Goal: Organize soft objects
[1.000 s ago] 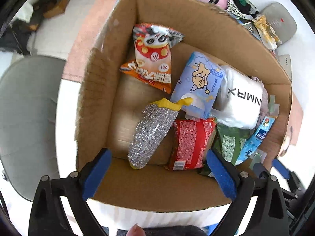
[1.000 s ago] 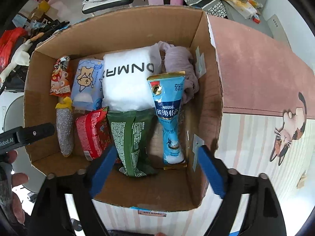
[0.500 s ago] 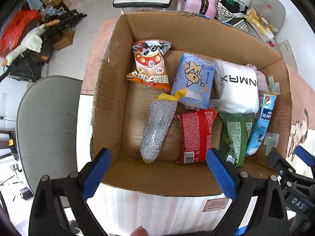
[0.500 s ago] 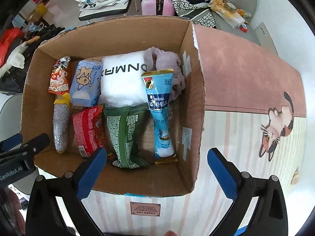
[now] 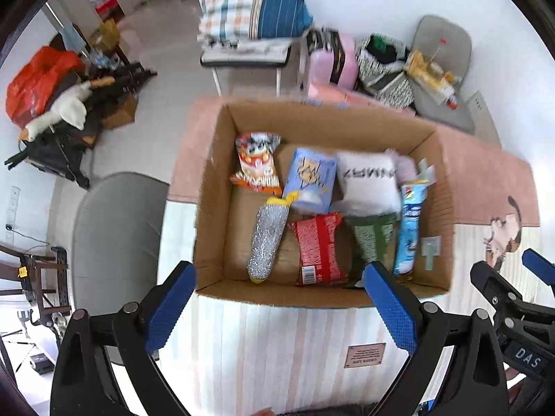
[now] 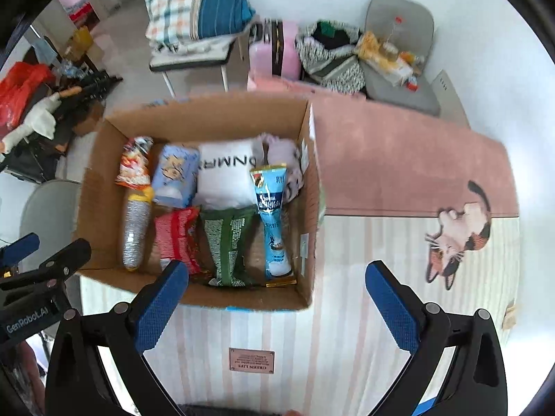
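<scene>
An open cardboard box [image 5: 437, 187] [image 6: 312, 187] stands on a striped cloth with a cat print. Inside lie a red-orange snack bag [image 5: 256, 163], a light-blue tissue pack [image 5: 312, 180], a white pillow-like pack [image 5: 369, 182] [image 6: 225, 173], a silver scrubber [image 5: 269, 239] [image 6: 135, 232], a red packet [image 5: 319, 248], a green packet [image 5: 373, 239] [image 6: 227, 242] and a blue sachet [image 5: 409, 228] [image 6: 274, 222]. My left gripper [image 5: 279, 306] hangs open and empty above the box's near edge. My right gripper [image 6: 277, 306] is also open and empty, above the box's near right corner.
The pink and striped cloth [image 6: 399, 173] with a cat picture [image 6: 458, 228] covers the table right of the box. A grey chair [image 5: 114, 228] stands left. Behind are a chair with folded plaid bedding [image 5: 249, 10], a pink case [image 6: 281, 52] and a cluttered seat [image 6: 392, 55].
Both grippers have risen well above the box, so it looks smaller and more of the room shows. The right jaws widened slightly. The items in the box lie as before.
</scene>
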Tool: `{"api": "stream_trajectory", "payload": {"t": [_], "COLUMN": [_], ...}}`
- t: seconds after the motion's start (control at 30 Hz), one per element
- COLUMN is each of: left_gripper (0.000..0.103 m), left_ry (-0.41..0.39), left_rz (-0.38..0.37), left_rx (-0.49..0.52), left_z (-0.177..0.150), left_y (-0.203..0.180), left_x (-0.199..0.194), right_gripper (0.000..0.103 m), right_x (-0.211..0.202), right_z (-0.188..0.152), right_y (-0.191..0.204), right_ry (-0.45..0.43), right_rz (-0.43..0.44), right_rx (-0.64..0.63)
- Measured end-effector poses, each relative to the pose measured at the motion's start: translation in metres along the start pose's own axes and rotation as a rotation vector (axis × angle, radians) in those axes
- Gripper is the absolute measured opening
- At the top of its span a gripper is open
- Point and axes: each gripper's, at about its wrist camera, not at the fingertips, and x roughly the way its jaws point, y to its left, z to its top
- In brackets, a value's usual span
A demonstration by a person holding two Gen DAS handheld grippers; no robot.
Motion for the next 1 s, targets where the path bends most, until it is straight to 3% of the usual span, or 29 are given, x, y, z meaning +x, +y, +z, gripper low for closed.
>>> {"api": "stream_trajectory", "payload": {"t": [0.5,1.0], "left_gripper": [0.099,0.099], "left_ry": [-0.215,-0.272], "left_rz": [-0.038,-0.048], "left_rx": [0.041,0.023], "left_z": [-0.055,-0.084], "left_y": [-0.009,-0.004], "left_x": [-0.145,-0.191], "right_gripper": [0.103,0.103], "right_x": [-0.161,-0.250], "right_z": [-0.068,-0.110], "right_y": [-0.016,-0.019], "right_ry": [-0.214,-0.332], "right_rz": [0.045,0.025], "right_rx": [-0.008,-0.026]}}
